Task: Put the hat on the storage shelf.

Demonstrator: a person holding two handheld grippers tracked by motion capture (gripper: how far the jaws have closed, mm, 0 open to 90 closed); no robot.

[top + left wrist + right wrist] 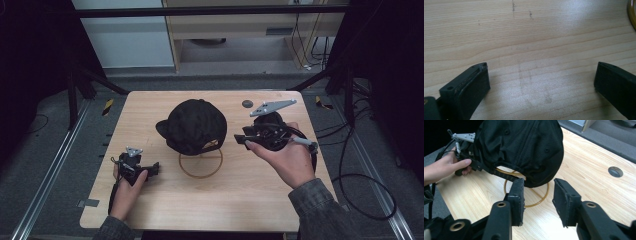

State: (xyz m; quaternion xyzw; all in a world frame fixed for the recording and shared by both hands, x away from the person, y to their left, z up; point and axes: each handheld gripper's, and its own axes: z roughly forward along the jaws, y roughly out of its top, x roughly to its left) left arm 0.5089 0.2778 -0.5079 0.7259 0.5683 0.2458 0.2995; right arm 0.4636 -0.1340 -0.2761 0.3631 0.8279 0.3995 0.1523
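Dim, dark-edged high view; soft glare on the table (564, 15).

black cap (194, 125), pale wood-grain table (250, 195)

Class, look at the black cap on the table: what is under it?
Under the cap is a gold wire stand: its ring base rests on the table, with wires rising into the cap. The stand's top is hidden inside the cap.
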